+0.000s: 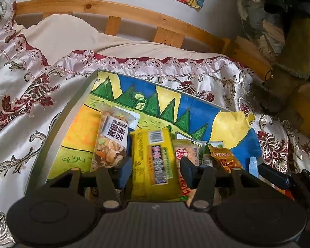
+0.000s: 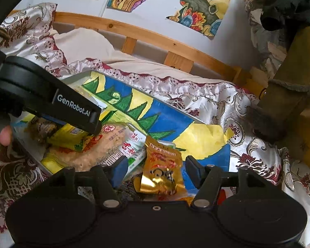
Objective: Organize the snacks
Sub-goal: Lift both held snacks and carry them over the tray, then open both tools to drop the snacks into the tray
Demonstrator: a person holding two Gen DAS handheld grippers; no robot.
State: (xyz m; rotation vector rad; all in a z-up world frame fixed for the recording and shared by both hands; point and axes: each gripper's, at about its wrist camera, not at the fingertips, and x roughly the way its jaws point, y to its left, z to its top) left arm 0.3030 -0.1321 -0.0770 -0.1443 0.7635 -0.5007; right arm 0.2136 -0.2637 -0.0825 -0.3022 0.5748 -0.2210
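Bedspread: satin-like cloth, sheeny, with lace trim. Headboard: bare knotty wood, matt. Tray: rim of dull grey metal, floor lined with painted paper, matt. Gold pouch: glossy, crinkled foil. Yellow pack: shiny plastic film. Nut bag: clear glossy plastic. Grippers, left and right: matt black plastic.

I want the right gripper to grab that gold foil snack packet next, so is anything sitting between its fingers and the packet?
Nothing visible does. The gold foil packet lies right ahead between the open fingers of the right gripper, on top of the pile. The white and green packet lies just beside its left edge.
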